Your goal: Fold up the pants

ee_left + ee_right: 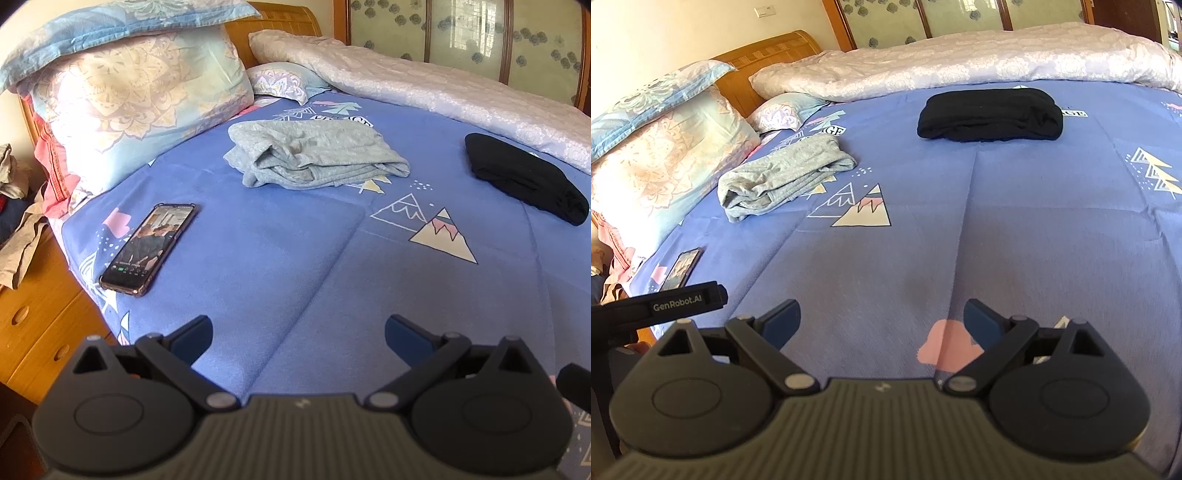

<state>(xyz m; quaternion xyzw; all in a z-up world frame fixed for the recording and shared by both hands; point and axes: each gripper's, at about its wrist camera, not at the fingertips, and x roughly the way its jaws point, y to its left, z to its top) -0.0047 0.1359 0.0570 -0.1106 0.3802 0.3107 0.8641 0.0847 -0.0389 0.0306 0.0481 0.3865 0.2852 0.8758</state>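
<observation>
Both tools, left (298, 338) and right (882, 321), gape empty at the bed's (280, 258) near edge. Grey pants (314, 155) lie far, long axis crosswise, nearer the left tool.

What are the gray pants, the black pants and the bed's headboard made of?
Gray pants: probably soft knit cotton, matte and speckled, with limp folds. Black pants: likely a knit too, matte, but too dark to be sure. Headboard: looks like varnished wood, orange-brown and a bit shiny.
</observation>
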